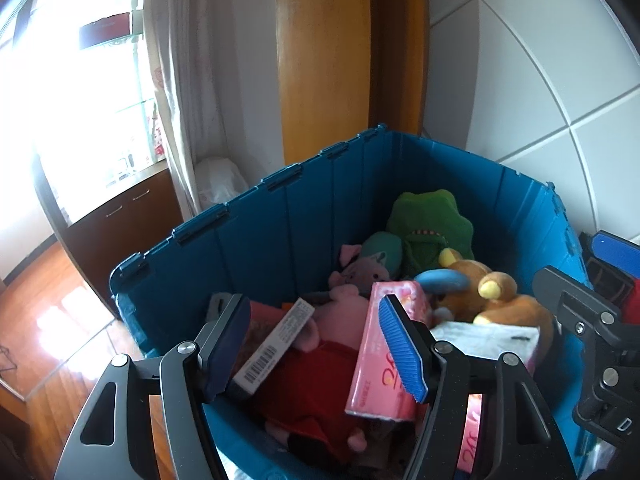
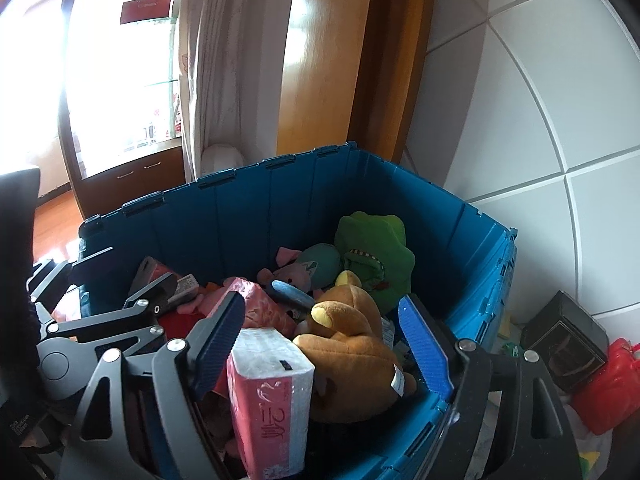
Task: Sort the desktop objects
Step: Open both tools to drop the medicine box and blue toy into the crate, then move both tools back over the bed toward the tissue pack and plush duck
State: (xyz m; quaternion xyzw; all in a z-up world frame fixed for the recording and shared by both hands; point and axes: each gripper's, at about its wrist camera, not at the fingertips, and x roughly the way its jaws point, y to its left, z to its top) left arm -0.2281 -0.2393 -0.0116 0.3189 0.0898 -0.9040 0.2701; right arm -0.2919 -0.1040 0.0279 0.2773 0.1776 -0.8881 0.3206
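A blue plastic crate [image 1: 256,224] [image 2: 240,216] holds several items: a green plush dinosaur [image 1: 432,224] [image 2: 376,252], a brown bear plush [image 1: 496,292] [image 2: 352,336], a pink pig plush in red [image 1: 320,360], pink tissue packs [image 1: 384,352] [image 2: 272,396] and a white barcoded box [image 1: 272,344]. My left gripper [image 1: 316,344] is open above the crate, over the pig and the barcoded box. My right gripper [image 2: 320,344] is open above the crate, over a tissue pack and the bear. Neither holds anything.
A white tiled wall [image 2: 540,120] stands right of the crate. A black box [image 2: 564,340] and a red container [image 2: 608,384] sit beside the crate's right side. A wooden door frame [image 1: 324,60], a curtain [image 1: 180,80] and a wooden floor [image 1: 48,312] lie beyond.
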